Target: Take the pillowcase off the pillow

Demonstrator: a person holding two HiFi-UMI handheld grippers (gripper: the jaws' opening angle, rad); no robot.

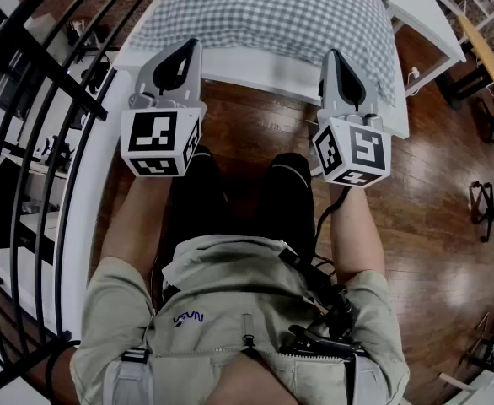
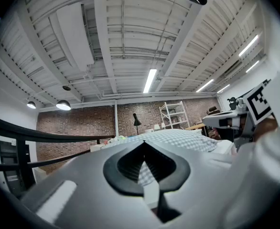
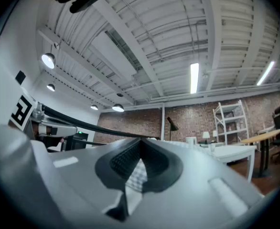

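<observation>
A pillow in a grey-and-white checked pillowcase point(image 1: 264, 11) lies on a white table point(image 1: 255, 66) ahead of me. My left gripper point(image 1: 188, 45) hangs at the table's near edge, by the pillow's left corner, jaws shut and empty. My right gripper point(image 1: 333, 55) is level with it at the pillow's right corner, also shut with nothing in it. In the left gripper view the checked pillowcase point(image 2: 178, 138) shows just beyond the shut left gripper point(image 2: 144, 143). The right gripper view has the shut right gripper point(image 3: 141, 140) with a sliver of checked cloth point(image 3: 137, 175) showing behind it.
A black curved railing point(image 1: 53, 142) runs down the left side. A second white table point(image 1: 420, 11) and a round wooden table point(image 1: 487, 53) stand at the back right. The person's legs point(image 1: 247, 201) are over the wooden floor point(image 1: 432, 192).
</observation>
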